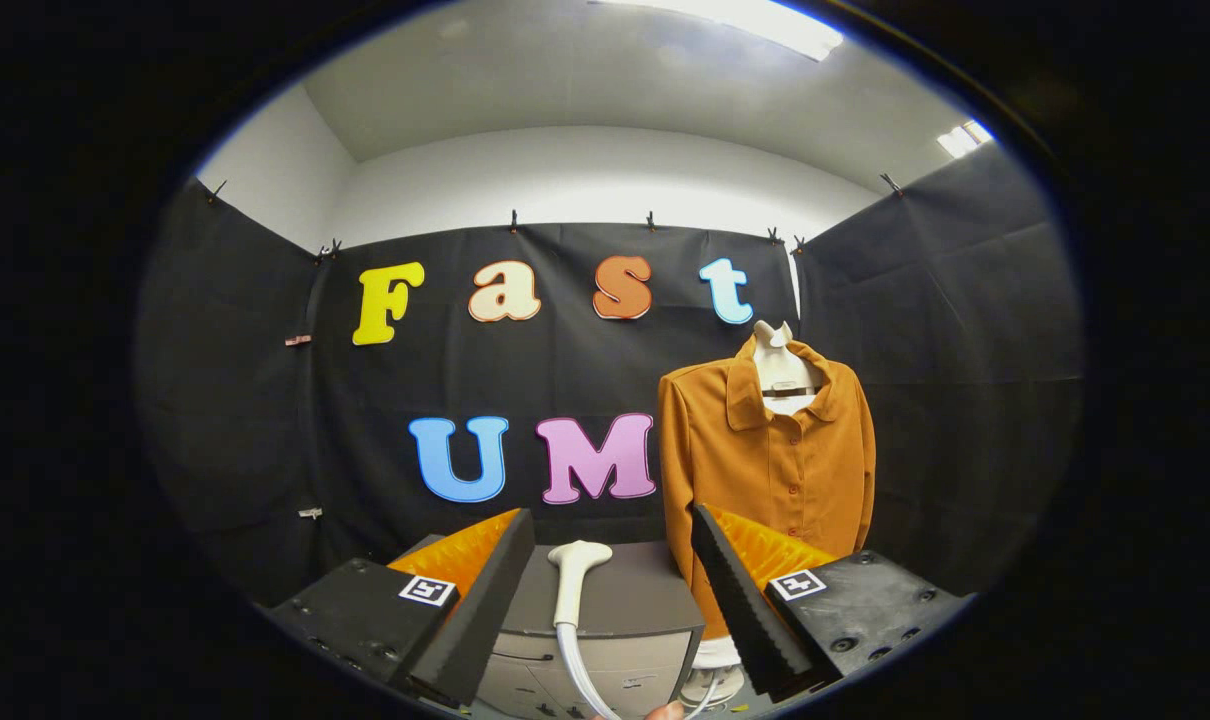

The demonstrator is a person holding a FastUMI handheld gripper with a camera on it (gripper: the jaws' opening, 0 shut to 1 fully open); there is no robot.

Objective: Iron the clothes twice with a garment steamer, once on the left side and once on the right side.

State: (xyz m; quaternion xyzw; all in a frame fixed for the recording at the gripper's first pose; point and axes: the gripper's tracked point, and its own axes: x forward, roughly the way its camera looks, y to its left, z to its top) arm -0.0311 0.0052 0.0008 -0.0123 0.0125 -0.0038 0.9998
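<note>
An orange button-up shirt [775, 470] hangs on a white mannequin torso [780, 365] beyond my right finger. A white garment steamer head [572, 580] with its hose stands upright on a grey cabinet [630, 595], between my two fingers and a little ahead of them. My gripper [610, 560] is open wide, its fingers on either side of the steamer without touching it. The shirt's lower part is hidden behind my right finger.
The grey cabinet has drawers on its front, below the steamer. The mannequin's white base [713, 672] stands to the cabinet's right. A fingertip [665, 712] of a person shows at the hose's lower end. Black cloth walls close the booth on three sides.
</note>
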